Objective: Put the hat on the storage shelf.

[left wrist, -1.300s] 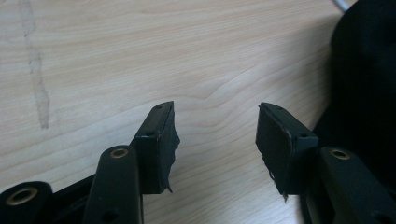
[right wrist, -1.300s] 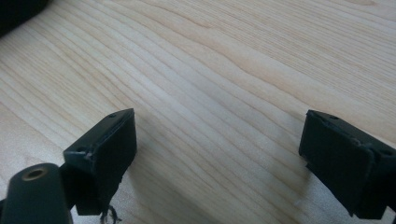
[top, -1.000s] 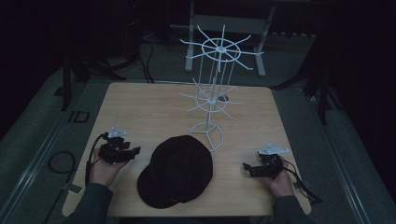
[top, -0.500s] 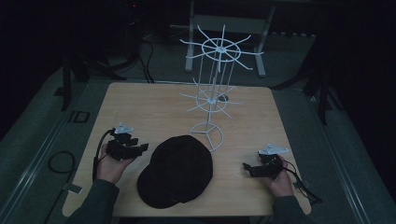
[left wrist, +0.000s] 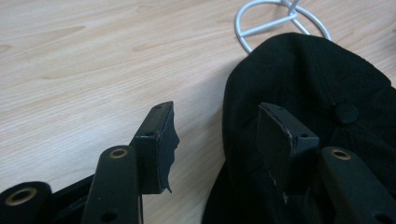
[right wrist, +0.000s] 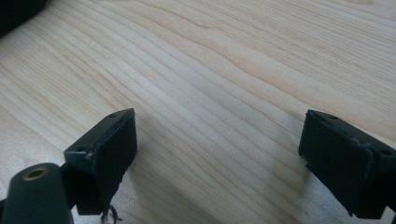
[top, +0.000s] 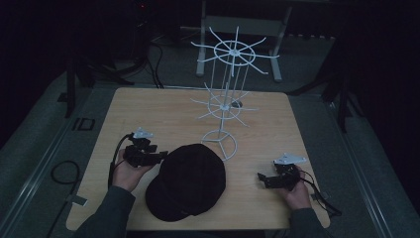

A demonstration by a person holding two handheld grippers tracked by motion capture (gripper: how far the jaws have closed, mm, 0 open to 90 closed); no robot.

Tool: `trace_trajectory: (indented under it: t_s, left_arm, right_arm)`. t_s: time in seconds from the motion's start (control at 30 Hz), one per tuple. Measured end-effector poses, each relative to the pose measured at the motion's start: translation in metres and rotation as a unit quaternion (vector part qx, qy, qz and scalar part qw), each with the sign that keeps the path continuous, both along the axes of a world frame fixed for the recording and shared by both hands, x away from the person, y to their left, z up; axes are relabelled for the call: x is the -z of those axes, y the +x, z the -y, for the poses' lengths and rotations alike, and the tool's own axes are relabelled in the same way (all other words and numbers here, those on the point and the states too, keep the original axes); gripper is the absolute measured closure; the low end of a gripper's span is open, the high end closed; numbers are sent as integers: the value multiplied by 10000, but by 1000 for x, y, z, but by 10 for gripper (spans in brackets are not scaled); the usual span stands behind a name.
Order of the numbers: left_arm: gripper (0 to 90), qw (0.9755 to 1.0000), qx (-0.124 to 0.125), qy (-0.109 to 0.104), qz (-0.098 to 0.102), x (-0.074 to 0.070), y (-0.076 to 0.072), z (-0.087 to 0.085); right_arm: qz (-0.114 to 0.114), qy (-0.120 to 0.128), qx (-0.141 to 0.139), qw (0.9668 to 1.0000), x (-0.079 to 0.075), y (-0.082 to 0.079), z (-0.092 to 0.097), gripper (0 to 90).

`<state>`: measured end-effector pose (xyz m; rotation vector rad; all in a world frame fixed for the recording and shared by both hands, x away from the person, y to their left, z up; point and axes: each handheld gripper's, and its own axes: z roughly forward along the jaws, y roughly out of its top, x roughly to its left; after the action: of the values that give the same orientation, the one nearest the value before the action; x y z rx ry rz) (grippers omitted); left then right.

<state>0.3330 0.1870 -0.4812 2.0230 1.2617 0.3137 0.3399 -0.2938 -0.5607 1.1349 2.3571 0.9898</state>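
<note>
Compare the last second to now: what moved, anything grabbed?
The left gripper moved right across the table up to the black cap; its jaws stand open at the cap's edge and nothing is gripped yet. The right gripper, cap and white wire rack stayed put.

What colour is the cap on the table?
Black; the cap shows best in the left gripper view.

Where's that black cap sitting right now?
In the high view, the black cap lies on the table's near edge, left of centre, beside the left gripper and touching the white wire rack's base ring.
</note>
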Motion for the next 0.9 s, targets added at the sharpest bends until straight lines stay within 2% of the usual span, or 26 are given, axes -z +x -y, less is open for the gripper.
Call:
trace_trajectory:
  t_s: [0.37,0.6,0.7,0.8,0.9]
  left_arm:
    - [471,9994,197,115,-256,16,6,19]
    - [471,9982,266,200,-503,28,9,25]
    - [471,9978,272,211,-570,31,11,27]
    - [476,9970,317,324,-634,33,13,28]
    - [485,9967,296,319,-691,36,14,31]
  right_arm:
    - [-4,2,1,10000,0,0,0,114]
    - [-5,2,3,10000,0,0,0,114]
    - [-5,1,3,10000,0,0,0,114]
    - [-4,1,3,10000,0,0,0,114]
    - [-4,1,1,10000,0,0,0,114]
